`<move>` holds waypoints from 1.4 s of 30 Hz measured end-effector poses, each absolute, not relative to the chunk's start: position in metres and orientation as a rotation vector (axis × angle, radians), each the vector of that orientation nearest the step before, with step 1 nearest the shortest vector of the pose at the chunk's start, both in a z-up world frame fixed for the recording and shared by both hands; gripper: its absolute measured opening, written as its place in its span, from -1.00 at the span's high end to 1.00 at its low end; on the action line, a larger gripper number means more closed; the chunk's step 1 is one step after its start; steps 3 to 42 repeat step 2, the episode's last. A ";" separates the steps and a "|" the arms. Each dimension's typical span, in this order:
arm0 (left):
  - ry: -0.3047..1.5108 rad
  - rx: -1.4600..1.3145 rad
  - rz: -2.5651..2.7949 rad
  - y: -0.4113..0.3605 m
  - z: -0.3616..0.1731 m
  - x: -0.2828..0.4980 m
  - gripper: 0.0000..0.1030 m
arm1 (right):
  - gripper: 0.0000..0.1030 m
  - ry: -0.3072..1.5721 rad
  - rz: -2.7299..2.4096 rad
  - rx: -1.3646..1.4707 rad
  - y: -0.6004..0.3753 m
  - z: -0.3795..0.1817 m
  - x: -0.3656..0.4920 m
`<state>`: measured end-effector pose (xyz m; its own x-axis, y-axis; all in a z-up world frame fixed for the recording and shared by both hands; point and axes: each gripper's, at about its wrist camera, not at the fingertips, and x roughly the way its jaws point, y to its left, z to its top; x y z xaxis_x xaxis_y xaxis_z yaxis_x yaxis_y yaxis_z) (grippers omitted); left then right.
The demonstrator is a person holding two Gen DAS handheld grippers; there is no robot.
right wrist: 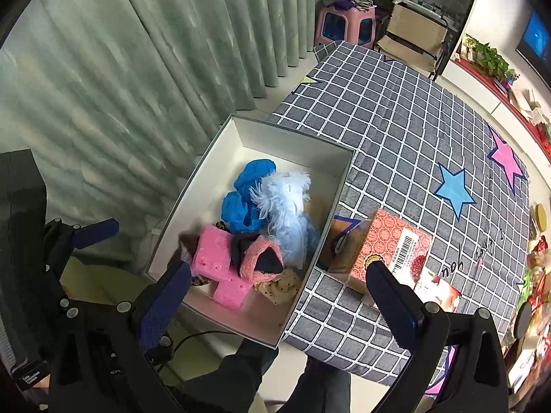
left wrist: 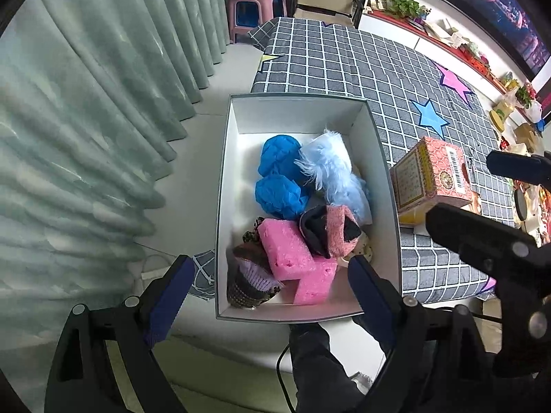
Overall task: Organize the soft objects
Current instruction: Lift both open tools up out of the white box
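Observation:
A white open box point(left wrist: 389, 186) point(right wrist: 179, 203) sits at the near left corner of the checked table. It holds soft things: two blue crumpled balls point(left wrist: 280, 179) point(right wrist: 241, 199), a light blue fluffy toy point(left wrist: 330, 168) point(right wrist: 286, 210), pink sponge blocks point(left wrist: 292, 254) point(right wrist: 213, 254), a pink and black sock point(left wrist: 330, 230) point(right wrist: 258, 258), a brown and purple knit piece point(left wrist: 249, 275). My left gripper point(left wrist: 268, 275) is open and empty above the box's near end. My right gripper point(right wrist: 279, 292) is open and empty, above the box's near right corner.
A red patterned carton point(left wrist: 434, 175) point(right wrist: 389, 251) lies on the checked tablecloth point(left wrist: 344, 65) point(right wrist: 396, 124) just right of the box. Green curtains point(left wrist: 86, 120) hang at the left. A pink stool point(left wrist: 255, 10) stands beyond the table. Cluttered items line the table's right edge.

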<state>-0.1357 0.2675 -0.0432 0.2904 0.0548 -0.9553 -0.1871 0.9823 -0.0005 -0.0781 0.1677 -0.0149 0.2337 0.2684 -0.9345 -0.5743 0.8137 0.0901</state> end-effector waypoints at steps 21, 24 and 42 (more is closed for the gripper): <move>1.252 -0.118 0.149 0.268 -0.042 -0.138 -0.80 | -0.99 1.211 0.588 -0.298 0.168 -0.017 -0.077; 1.252 -0.118 0.149 0.268 -0.042 -0.138 -0.80 | -0.99 1.211 0.588 -0.298 0.168 -0.017 -0.077; 1.252 -0.118 0.149 0.268 -0.042 -0.138 -0.80 | -0.99 1.211 0.588 -0.298 0.168 -0.017 -0.077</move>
